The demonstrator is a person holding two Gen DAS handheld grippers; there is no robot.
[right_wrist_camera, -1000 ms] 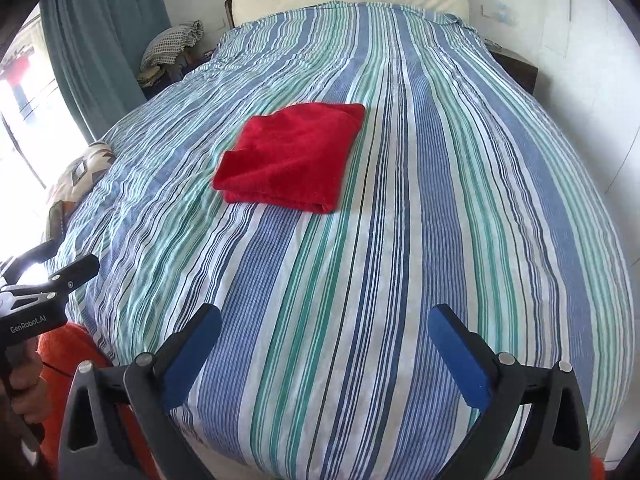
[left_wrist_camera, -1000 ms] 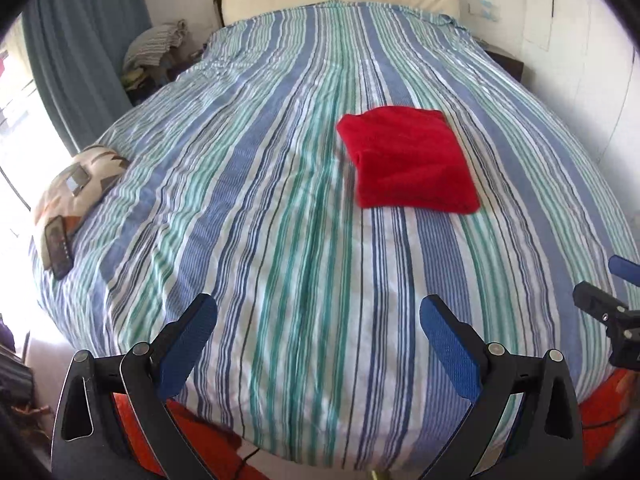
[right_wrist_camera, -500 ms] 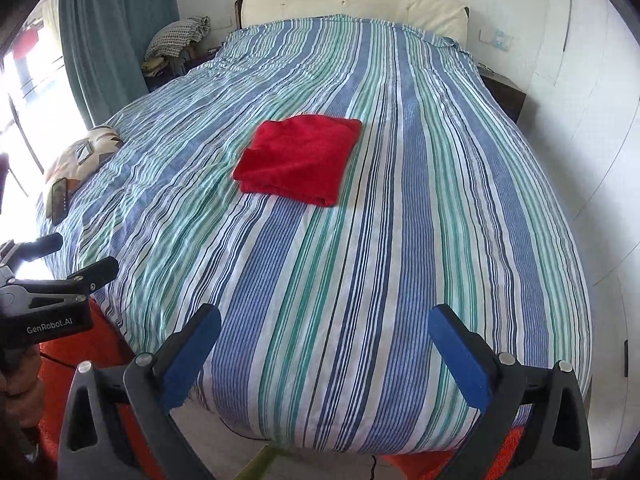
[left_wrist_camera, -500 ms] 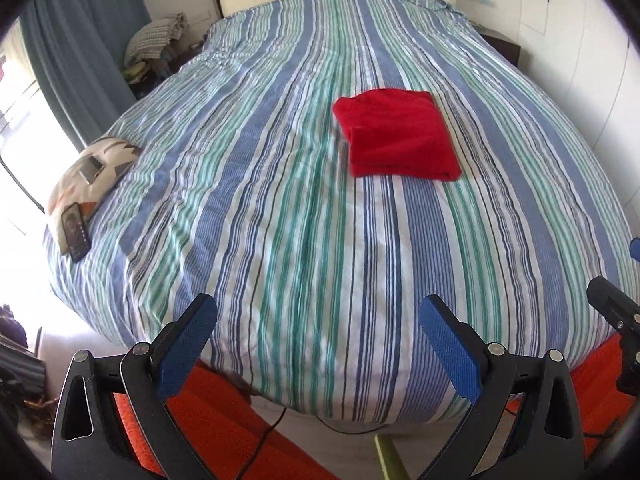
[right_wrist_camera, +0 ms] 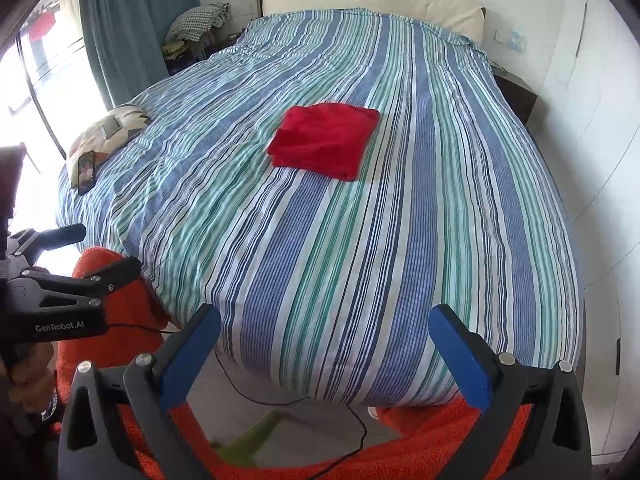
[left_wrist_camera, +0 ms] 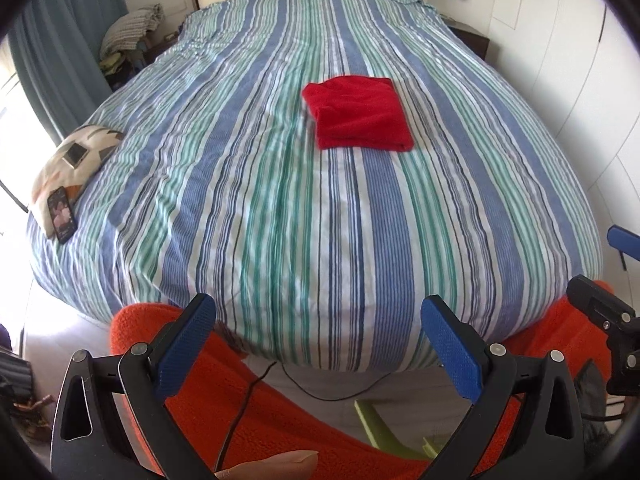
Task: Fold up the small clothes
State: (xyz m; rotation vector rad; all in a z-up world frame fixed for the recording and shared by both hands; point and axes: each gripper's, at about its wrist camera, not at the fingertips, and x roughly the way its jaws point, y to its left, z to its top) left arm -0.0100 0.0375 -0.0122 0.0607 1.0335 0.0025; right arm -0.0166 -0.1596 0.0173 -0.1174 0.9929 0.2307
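Left wrist: both claws, left claw [left_wrist_camera: 318, 344] and right claw [right_wrist_camera: 325, 350], spread; red garment [left_wrist_camera: 358, 118] folded, phone [left_wrist_camera: 62, 213] apparently on pillow [left_wrist_camera: 74, 162].

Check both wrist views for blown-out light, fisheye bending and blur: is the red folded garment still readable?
Left wrist: window light burns out the left edge by the curtain; the striped duvet bulges barrel-like; the red folded garment is sharp. Right wrist: the window at left is overexposed, corners are vignetted black, the garment is crisp, stripes slightly soft.
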